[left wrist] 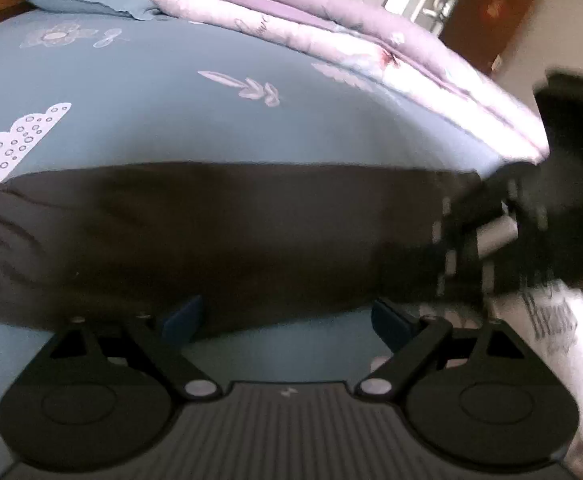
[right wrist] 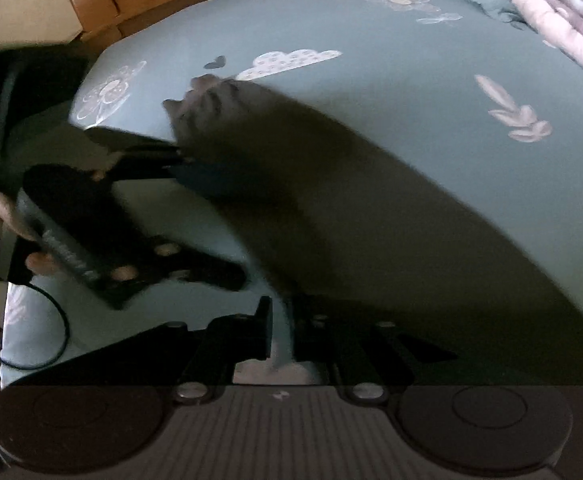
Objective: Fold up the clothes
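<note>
The dark garment point(left wrist: 211, 236) lies flat across the blue bed sheet point(left wrist: 171, 112). Your left gripper point(left wrist: 287, 320) hangs wide open and empty over its near hem; your right gripper point(right wrist: 281, 332) is nearly closed, seemingly pinching its edge. Grip the hem squarely, then fold toward the open sheet, staying clear of the quilt point(left wrist: 331, 28).

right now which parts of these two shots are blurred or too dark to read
Left wrist view: the right gripper at the right edge is motion-smeared; the dark garment is soft, its folds barely readable. Right wrist view: dimmer overall, the garment streaked, the left gripper smeared; the bed sheet print stays legible in both.
</note>
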